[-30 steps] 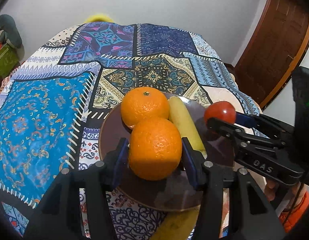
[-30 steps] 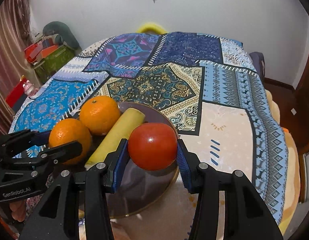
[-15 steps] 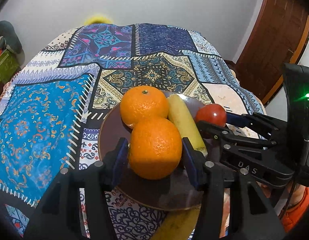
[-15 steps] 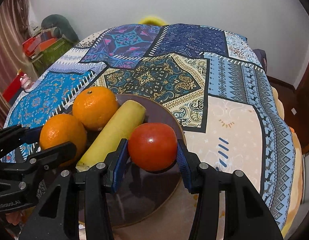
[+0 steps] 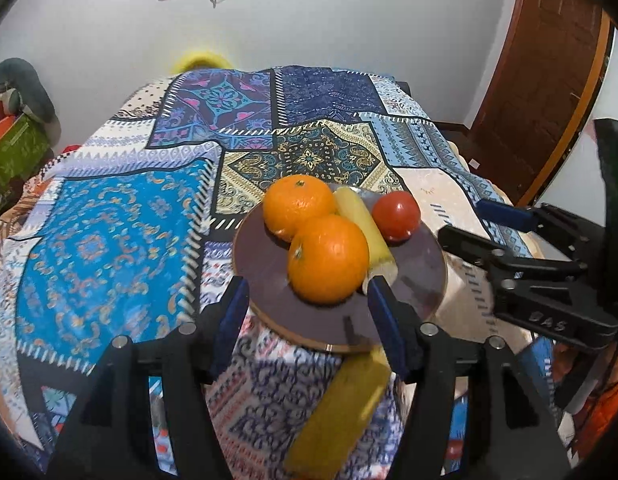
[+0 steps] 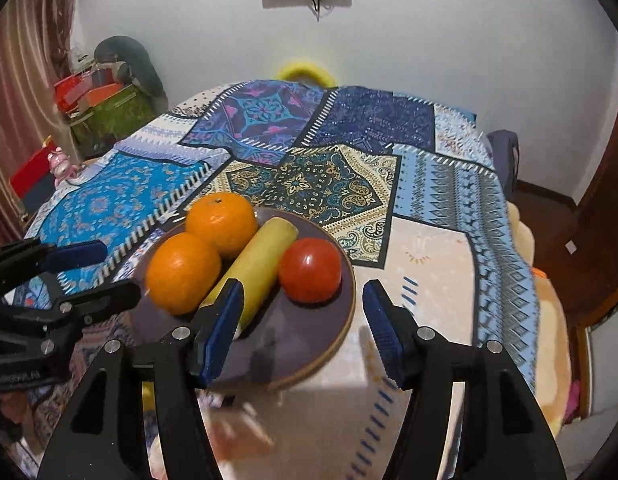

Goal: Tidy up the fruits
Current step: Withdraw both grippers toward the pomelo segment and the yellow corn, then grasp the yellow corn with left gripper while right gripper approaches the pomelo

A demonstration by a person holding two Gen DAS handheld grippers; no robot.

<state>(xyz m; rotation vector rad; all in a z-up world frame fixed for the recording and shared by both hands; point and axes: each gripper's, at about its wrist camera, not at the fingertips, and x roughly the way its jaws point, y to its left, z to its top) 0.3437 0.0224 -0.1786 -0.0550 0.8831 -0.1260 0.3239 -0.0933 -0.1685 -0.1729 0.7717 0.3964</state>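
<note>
A dark round plate (image 5: 423, 264) (image 6: 309, 344) near the table's front edge holds two oranges (image 5: 328, 259) (image 5: 299, 206), a yellow banana (image 5: 365, 232) and a red tomato (image 5: 396, 216). In the right wrist view they are the near orange (image 6: 183, 273), far orange (image 6: 221, 224), banana (image 6: 255, 265) and tomato (image 6: 310, 270). My left gripper (image 5: 309, 320) is open and empty, just short of the near orange. My right gripper (image 6: 303, 330) is open and empty, just short of the tomato.
A patchwork cloth (image 5: 121, 232) covers the table. Another yellow fruit (image 5: 341, 412) lies under the plate's near edge. A wooden door (image 5: 549, 80) is at the right. Boxes and clutter (image 6: 101, 100) stand at the back left.
Both grippers opened and drew back. The near orange and the tomato, held before, now rest on the plate.
</note>
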